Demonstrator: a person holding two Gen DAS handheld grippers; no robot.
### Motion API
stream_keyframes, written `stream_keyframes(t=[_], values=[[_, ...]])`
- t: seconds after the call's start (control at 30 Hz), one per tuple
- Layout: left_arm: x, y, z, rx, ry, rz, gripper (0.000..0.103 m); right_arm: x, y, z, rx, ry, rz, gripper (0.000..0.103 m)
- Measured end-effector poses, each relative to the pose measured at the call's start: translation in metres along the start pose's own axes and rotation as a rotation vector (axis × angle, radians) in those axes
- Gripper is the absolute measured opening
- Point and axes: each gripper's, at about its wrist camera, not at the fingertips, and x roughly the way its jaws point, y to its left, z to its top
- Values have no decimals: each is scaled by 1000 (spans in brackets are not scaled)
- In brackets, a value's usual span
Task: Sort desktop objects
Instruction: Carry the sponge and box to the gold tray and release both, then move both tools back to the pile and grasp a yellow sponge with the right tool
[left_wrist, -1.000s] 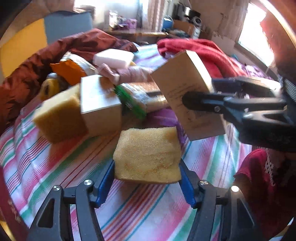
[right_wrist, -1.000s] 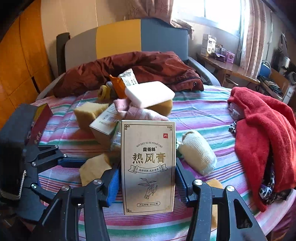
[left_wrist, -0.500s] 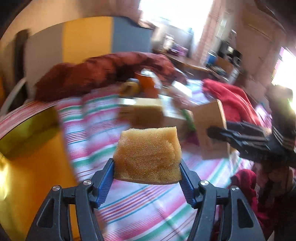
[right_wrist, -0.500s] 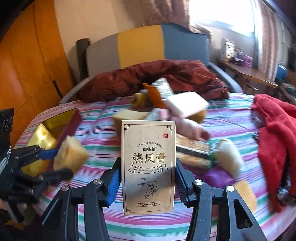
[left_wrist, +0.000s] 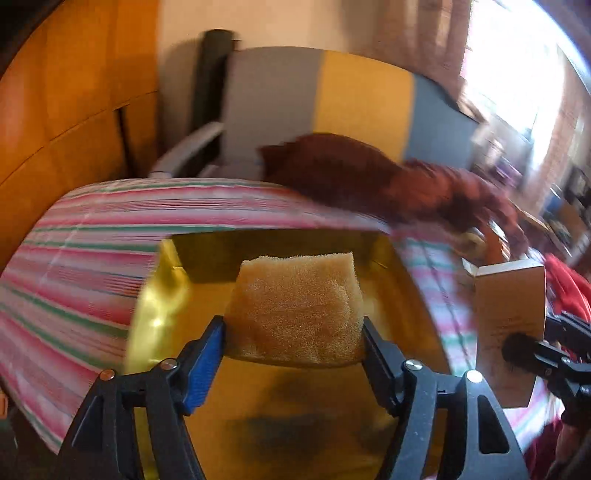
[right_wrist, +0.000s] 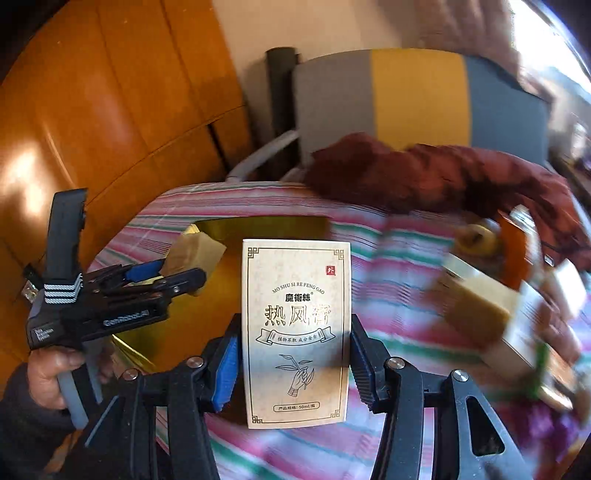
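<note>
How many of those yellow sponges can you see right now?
2. One sponge sits between the left tool's opening jaws, over the gold tray. Another sponge lies blurred in the pile on the striped cloth. More may be hidden.

Daylight floods in from a window up and to the right of the fingers, blown out white. Warm glare lies on the gold tray. Motion blur smears the surroundings; fisheye edges bend and darken.

A tan, coarse-pored sponge hangs above the gold tray. A cream carton printed with Chinese characters stands upright, just beside the tray.
</note>
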Motion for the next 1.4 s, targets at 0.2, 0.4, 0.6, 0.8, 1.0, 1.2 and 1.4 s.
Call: stream_keyframes(t=[0.2, 0.4, 0.6, 0.8, 1.0, 1.2, 1.4], values=[[-11, 40, -4, -93, -45, 57, 83, 41, 43, 42, -4, -23, 51, 91], [-17, 54, -24, -130, -32, 45, 84, 54, 60, 41, -39, -3, 34, 91], [-31, 45, -36, -148, -48, -46, 84, 47, 66, 18, -72, 21, -22, 91], [-40, 29, -39, -126, -42, -113, 84, 31, 65, 3, -116, 7, -150, 92], [-41, 13, -42, -97, -25, -128, 83, 12, 61, -7, -132, -19, -236, 95], [-44, -10, -42, -42, -19, -163, 83, -5, 45, -15, -114, -37, -293, 96], [-44, -44, -42, 45, -11, -202, 83, -16, 18, -27, -63, -29, -337, 96]])
